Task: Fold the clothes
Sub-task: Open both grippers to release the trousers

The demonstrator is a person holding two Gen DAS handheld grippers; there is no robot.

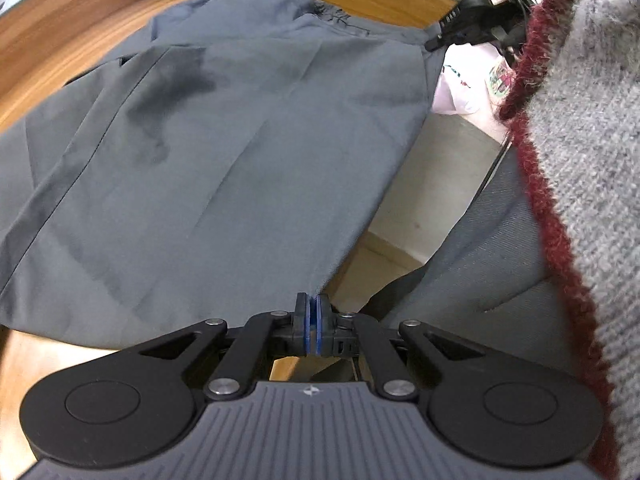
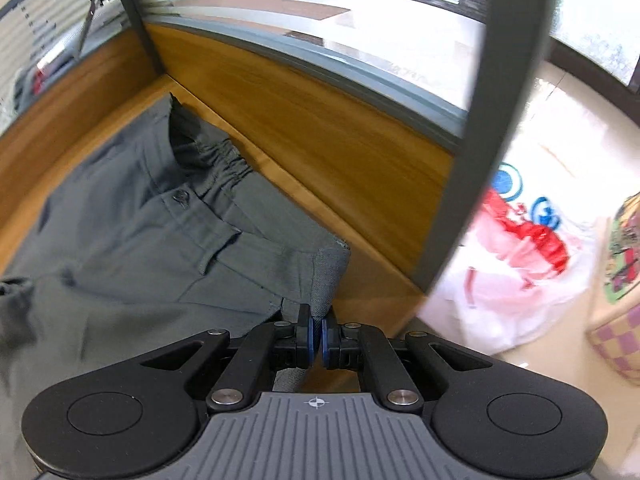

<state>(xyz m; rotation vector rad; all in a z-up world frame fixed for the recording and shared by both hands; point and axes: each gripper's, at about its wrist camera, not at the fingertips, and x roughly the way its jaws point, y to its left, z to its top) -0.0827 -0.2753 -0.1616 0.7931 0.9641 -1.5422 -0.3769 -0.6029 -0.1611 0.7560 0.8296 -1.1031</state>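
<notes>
Grey trousers lie spread over the wooden table, with a dark damp patch on the upper leg. My left gripper is shut on the near corner of the trouser leg, the cloth pinched between its blue pads. In the right wrist view the trousers show their elastic waistband and a button. My right gripper is shut on a corner of the waistband, which stands up between its pads. The right gripper also shows at the far top right of the left wrist view, at the trousers' far corner.
A wooden partition with a glass panel borders the table. A dark post rises at the right. On the pale floor lie a white and red plastic bag and a checked box. A person's grey knitted sleeve with dark red trim fills the right.
</notes>
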